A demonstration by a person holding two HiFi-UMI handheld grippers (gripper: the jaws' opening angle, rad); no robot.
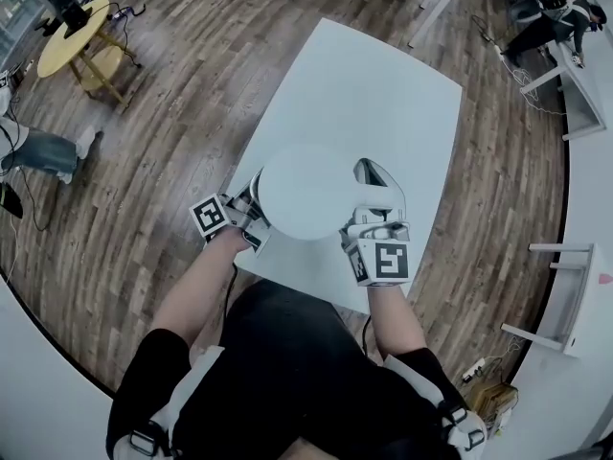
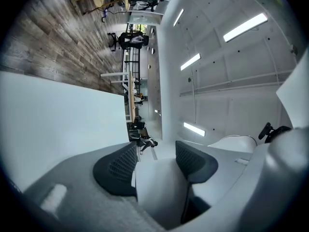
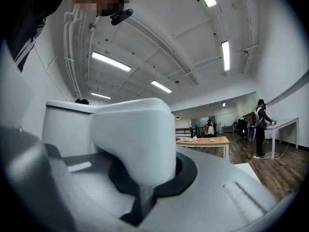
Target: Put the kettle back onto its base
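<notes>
Jaws of the right gripper (image 3: 145, 178) are clamped on the handle (image 3: 135, 134) of the white kettle (image 1: 305, 192); those of the left gripper (image 2: 155, 166) pinch its opposite side. Between both jaws, the kettle hangs over the white surface (image 1: 374, 94).

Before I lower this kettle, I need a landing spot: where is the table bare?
The table shows bare white from just beyond the kettle to its far edge, including both far corners. It is crowded only at the near edge, where the left gripper and right gripper both have their jaws clamped on the kettle.
</notes>
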